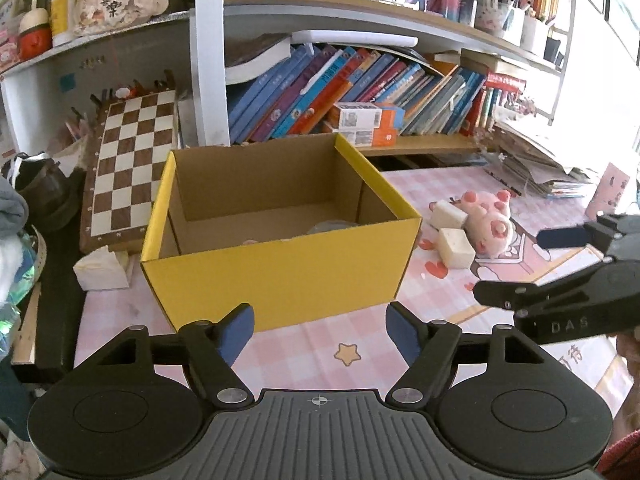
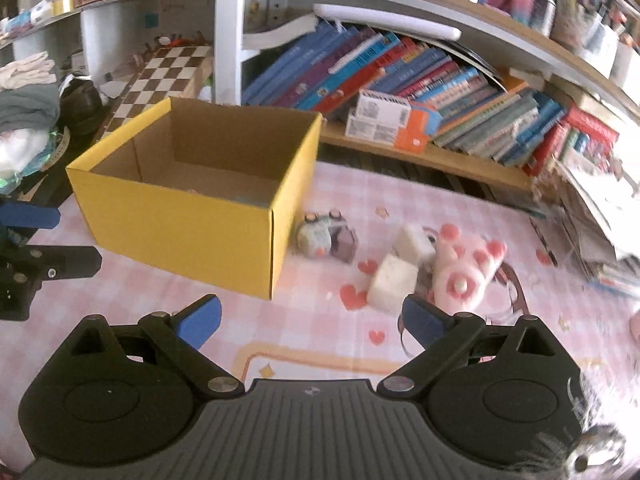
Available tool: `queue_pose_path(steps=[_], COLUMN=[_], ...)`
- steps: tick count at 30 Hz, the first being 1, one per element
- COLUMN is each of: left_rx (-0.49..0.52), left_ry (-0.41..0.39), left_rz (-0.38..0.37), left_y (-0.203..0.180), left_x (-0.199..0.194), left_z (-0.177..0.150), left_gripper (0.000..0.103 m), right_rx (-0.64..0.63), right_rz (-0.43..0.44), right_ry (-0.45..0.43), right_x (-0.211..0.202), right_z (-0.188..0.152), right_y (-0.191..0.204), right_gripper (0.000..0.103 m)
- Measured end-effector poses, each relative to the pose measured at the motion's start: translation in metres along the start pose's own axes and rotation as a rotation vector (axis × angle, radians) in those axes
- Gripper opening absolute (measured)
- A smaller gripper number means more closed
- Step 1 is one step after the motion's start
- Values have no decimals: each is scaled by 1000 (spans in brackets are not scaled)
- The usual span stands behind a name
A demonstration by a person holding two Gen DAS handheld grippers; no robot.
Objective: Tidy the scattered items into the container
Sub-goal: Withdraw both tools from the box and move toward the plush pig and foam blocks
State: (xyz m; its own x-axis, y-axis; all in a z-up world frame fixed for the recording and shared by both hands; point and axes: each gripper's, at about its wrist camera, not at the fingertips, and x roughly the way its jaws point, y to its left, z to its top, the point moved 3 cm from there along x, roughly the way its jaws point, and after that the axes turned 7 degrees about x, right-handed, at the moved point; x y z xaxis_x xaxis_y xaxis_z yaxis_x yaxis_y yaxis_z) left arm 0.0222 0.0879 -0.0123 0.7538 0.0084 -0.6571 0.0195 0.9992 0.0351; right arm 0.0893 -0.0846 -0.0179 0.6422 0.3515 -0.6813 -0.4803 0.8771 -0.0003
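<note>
A yellow cardboard box (image 1: 280, 276) (image 2: 180, 220) stands open-topped on the pink checked cloth, with something pale and greyish lying low on its floor. To its right lie two white foam blocks (image 1: 454, 246) (image 2: 392, 280), a pink plush pig (image 1: 490, 220) (image 2: 464, 272) and a small grey-purple toy (image 2: 328, 236). My left gripper (image 1: 320, 334) hangs open just in front of the box, holding nothing. My right gripper (image 2: 312, 322) is open and empty too, short of the foam blocks; it also shows at the right edge of the left wrist view as the right gripper (image 1: 516, 268).
A chessboard (image 1: 128, 164) leans behind the box on the left. Bookshelves with slanted books (image 1: 360, 92) and orange-white cartons (image 1: 364, 122) run along the back. Paper stacks (image 1: 540, 160) sit at the right, clothes and a tissue (image 1: 102, 270) at the left.
</note>
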Motion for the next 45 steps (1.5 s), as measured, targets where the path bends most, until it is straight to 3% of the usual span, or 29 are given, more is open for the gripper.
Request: queue_pose_path(steps=[13,31,45], left_rx=[14,40,31], left_ry=[21,56,90], left_rz=[-52,-77,-64], left_y=[-19,-29,-53], left_x=[6,13,27], left_z=[-12,-15,-9], left_gripper=[76,78,78], right_rx=[80,86,77], right_rz=[-94,-104,-80], right_ry=[-33,-8,22], right_x=[-19,-15,-7], right_z=[-28,-34,-36], right_y=[1,-1,-26], right_gripper=[100,101,101])
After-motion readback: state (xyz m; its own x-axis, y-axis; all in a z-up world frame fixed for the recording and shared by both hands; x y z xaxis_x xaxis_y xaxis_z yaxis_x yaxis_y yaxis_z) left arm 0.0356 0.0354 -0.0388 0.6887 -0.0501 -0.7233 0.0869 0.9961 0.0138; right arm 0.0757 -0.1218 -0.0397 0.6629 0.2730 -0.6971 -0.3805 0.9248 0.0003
